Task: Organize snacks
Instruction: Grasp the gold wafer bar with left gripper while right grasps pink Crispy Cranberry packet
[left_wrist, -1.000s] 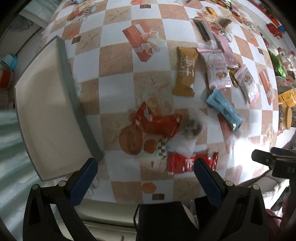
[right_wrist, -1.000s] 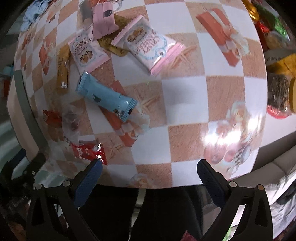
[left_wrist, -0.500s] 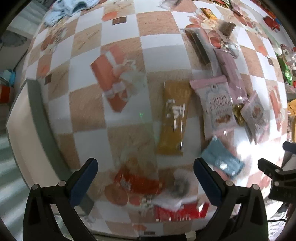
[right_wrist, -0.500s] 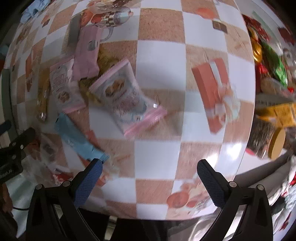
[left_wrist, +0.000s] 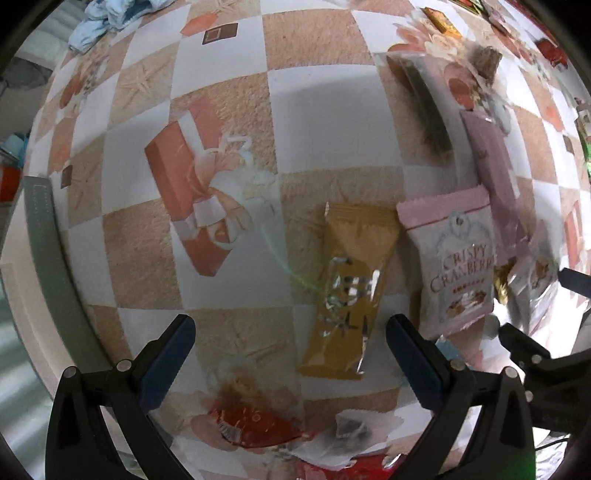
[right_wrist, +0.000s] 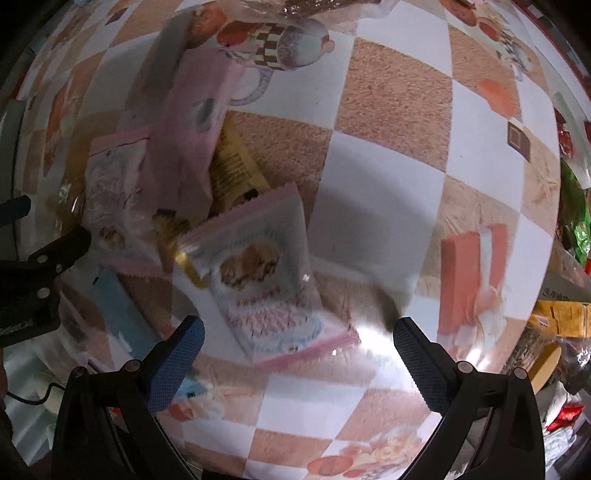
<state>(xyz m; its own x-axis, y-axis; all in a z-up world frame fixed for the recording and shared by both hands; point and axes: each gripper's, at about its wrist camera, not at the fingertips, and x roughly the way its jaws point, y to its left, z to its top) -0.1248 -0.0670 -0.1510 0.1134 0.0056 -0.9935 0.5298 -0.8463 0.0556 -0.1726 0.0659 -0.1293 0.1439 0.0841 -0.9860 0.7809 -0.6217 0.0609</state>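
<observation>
Approach step, nothing grasped: left gripper (left_wrist: 290, 341) spread wide and empty, golden-brown snack bar (left_wrist: 347, 291) dead ahead between its fingertips. Right gripper (right_wrist: 297, 343) likewise spread and empty over a pink cookie packet (right_wrist: 266, 280), though blur makes the height hard to judge. Next move: descend, straddle each packet's narrow width, then clamp.

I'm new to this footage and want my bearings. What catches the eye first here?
In the left view, a gold bar lies between the open jaws of the left gripper, beside a pink cranberry pack. In the right view, another pink pack lies tilted just ahead of the open right gripper. Everything rests on a checkered tablecloth.
</observation>
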